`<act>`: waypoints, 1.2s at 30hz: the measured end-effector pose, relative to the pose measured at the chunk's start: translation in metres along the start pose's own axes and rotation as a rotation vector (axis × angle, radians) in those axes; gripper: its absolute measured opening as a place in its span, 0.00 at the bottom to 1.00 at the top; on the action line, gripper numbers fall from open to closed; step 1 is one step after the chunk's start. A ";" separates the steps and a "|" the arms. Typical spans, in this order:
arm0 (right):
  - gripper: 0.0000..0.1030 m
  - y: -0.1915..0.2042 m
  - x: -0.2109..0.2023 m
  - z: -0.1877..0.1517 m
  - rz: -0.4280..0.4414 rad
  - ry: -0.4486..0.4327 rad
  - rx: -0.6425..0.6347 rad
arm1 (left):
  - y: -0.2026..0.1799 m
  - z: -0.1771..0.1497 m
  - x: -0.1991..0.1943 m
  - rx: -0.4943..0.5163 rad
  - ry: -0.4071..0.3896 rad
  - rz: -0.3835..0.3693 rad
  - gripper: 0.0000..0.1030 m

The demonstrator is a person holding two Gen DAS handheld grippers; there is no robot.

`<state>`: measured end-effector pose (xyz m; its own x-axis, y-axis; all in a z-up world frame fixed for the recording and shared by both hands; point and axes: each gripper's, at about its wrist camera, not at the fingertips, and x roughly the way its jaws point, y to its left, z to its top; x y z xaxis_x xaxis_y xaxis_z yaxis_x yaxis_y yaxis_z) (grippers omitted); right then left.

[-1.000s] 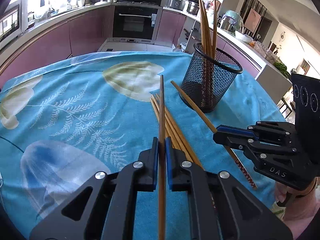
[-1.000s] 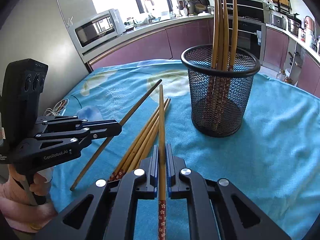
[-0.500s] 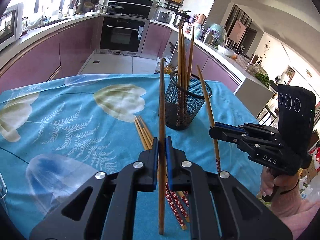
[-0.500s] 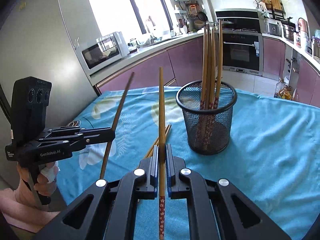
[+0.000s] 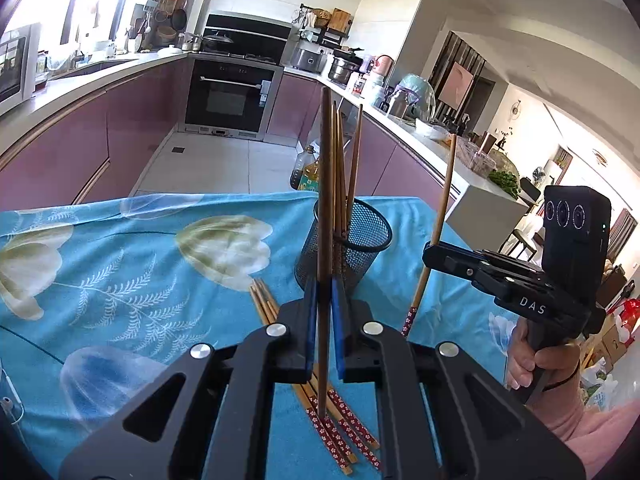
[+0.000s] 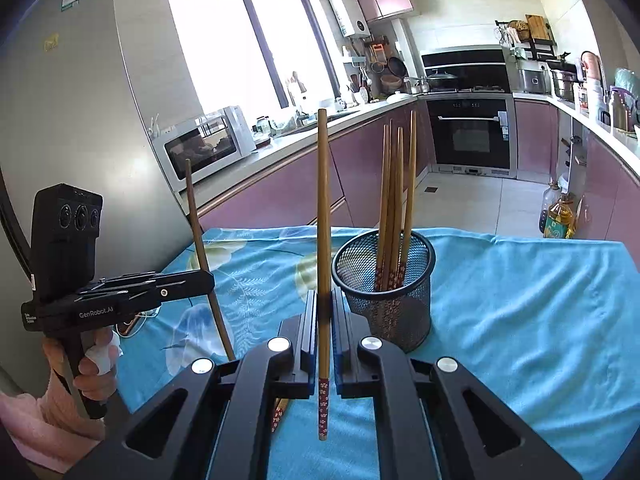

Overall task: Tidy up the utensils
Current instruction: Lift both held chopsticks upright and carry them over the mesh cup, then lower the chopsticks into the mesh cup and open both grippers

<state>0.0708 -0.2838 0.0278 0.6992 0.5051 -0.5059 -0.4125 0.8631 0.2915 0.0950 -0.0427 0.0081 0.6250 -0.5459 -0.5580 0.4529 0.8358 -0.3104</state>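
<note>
My left gripper (image 5: 324,284) is shut on a plain brown chopstick (image 5: 325,184) that stands upright above the table. My right gripper (image 6: 324,296) is shut on a lighter chopstick (image 6: 323,208) with a red flowered end, also upright. Each gripper shows in the other's view: the right gripper (image 5: 429,253) to the right of the cup, the left gripper (image 6: 209,280) at the left. The black mesh cup (image 5: 362,240) (image 6: 400,320) stands just beyond both grippers and holds several chopsticks (image 6: 394,200). More loose chopsticks (image 5: 262,304) lie on the cloth under my left gripper.
A blue flowered cloth (image 5: 120,272) covers the table, whose far edge (image 6: 520,240) drops to the kitchen floor. An oil bottle (image 6: 558,220) stands on that floor. A hand (image 5: 536,364) grips the right tool. A cable (image 6: 136,320) lies at the table's left edge.
Both grippers have risen and tipped upward, lifting their chopsticks off the table from slanting to upright. The cup now sits lower and farther off in both views.
</note>
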 end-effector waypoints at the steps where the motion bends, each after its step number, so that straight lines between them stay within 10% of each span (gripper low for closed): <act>1: 0.06 -0.001 -0.002 0.003 -0.004 -0.009 -0.002 | -0.001 0.003 0.001 0.002 -0.006 -0.002 0.08; 36: 0.06 -0.026 0.008 0.088 -0.107 -0.186 -0.028 | -0.050 0.114 0.001 0.104 -0.197 -0.010 0.07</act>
<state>0.1389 -0.3014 0.0878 0.8345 0.4051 -0.3735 -0.3446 0.9126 0.2200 0.1453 -0.0913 0.1106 0.7274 -0.5637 -0.3913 0.5167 0.8252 -0.2282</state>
